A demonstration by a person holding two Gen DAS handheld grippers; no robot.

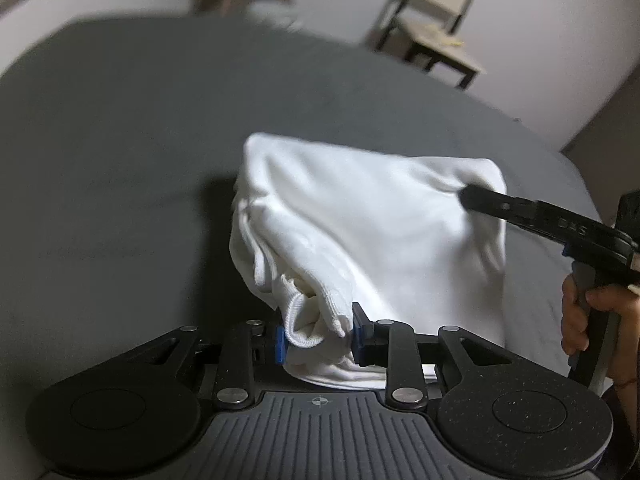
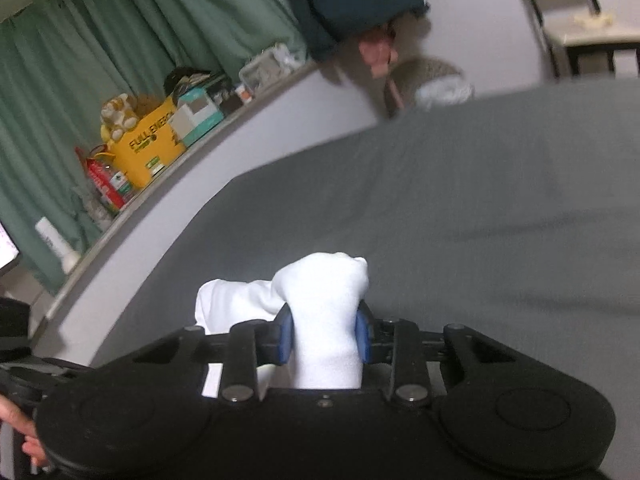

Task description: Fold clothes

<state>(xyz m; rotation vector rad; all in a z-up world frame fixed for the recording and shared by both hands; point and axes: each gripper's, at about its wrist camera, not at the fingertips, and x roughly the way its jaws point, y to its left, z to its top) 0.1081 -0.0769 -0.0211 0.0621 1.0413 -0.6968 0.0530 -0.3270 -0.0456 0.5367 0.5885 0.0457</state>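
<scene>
Through the left wrist view we saw our left gripper (image 1: pixel 318 338) with its jaws pinching a bunched near corner of the white garment (image 1: pixel 360 232), a ribbed hem and a loop of white cord caught between the blue pads (image 1: pixel 280 344). The garment sat lifted off the grey bed sheet (image 1: pixel 120 160), sagging between two holds and casting a shadow to its left; we judged that both corners were gripped so the cloth could be carried over as one panel rather than dragged. At the far right of the garment our right gripper (image 1: pixel 468 194) reached in from the right side, its black finger tip pressed into the cloth, with a hand (image 1: pixel 580 312) on its handle near the right edge. A dark-framed chair (image 1: pixel 436 20) stood far off against the wall. Through the right wrist view we saw our right gripper (image 2: pixel 324 340) with its jaws clamped on a thick wad of the white garment (image 2: pixel 324 300), the fabric bulging up above the blue pads (image 2: pixel 362 338) and more of it trailing off to the left. The grey bed sheet (image 2: pixel 480 200) spread out far ahead, bare where we judged the fold would land. A shelf (image 2: pixel 168 152) along the left wall held a yellow box (image 2: pixel 144 152) and other clutter, well apart from the work.
</scene>
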